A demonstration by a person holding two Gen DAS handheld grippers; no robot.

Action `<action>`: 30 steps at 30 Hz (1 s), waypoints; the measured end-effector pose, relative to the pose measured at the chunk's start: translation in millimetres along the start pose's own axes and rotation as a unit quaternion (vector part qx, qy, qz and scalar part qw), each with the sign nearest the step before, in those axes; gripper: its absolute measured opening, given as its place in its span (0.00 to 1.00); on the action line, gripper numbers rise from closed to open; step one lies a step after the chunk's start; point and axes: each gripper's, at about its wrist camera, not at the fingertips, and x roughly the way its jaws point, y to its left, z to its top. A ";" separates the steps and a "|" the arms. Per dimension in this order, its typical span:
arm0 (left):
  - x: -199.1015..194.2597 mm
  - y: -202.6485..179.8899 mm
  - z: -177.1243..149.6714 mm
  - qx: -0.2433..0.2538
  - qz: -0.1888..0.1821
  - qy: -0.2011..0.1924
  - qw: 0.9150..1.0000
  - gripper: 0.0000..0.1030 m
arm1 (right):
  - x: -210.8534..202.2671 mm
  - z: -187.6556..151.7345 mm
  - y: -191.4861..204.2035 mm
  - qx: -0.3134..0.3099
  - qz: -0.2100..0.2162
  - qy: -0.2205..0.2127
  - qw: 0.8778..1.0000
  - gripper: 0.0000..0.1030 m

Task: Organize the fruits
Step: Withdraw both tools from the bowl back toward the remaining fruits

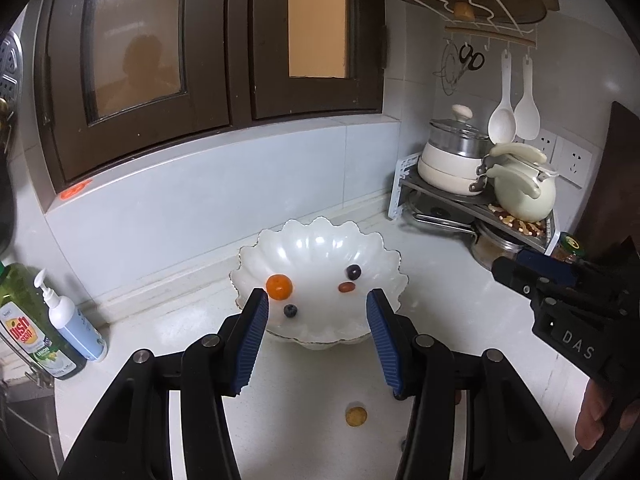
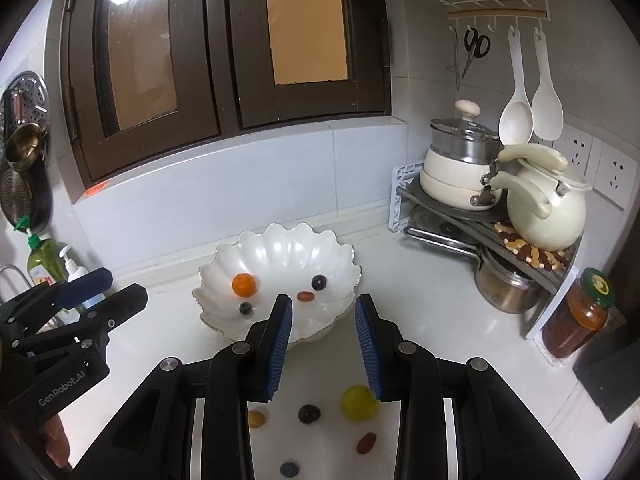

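A white scalloped bowl (image 1: pixel 316 240) (image 2: pixel 276 248) stands on the white counter and holds an orange kumquat (image 1: pixel 279 286) (image 2: pixel 243 284), two dark blueberries (image 1: pixel 353 271) (image 1: pixel 291 311) and a reddish oval fruit (image 1: pixel 346 288). My left gripper (image 1: pixel 318 300) is open and empty above the bowl's near rim. A small yellow fruit (image 1: pixel 356 416) lies on the counter below it. My right gripper (image 2: pixel 323 306) is open and empty by the bowl's right rim. Loose fruits lie below it: a yellow-green one (image 2: pixel 359 402), a dark one (image 2: pixel 309 413), a small yellow one (image 2: pixel 256 418), a red one (image 2: pixel 366 442) and a blue one (image 2: pixel 289 469).
A corner rack (image 2: pixel 480 224) with cream pots and a kettle (image 2: pixel 544 212) stands at the right. A sauce jar (image 2: pixel 576 316) stands beside it. Soap bottles (image 1: pixel 48 320) stand at the left by the sink. Utensils hang on the wall above the rack.
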 end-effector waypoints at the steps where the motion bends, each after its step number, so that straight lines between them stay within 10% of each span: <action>1: -1.5 -0.5 -0.6 0.000 -0.001 -0.001 1.000 0.49 | -0.1 -0.7 0.6 0.001 0.001 0.001 1.000 0.33; 30: 7.2 -21.4 -55.0 0.011 -0.008 0.061 0.998 0.49 | 4.1 -60.7 -19.1 0.039 -0.019 0.060 0.997 0.33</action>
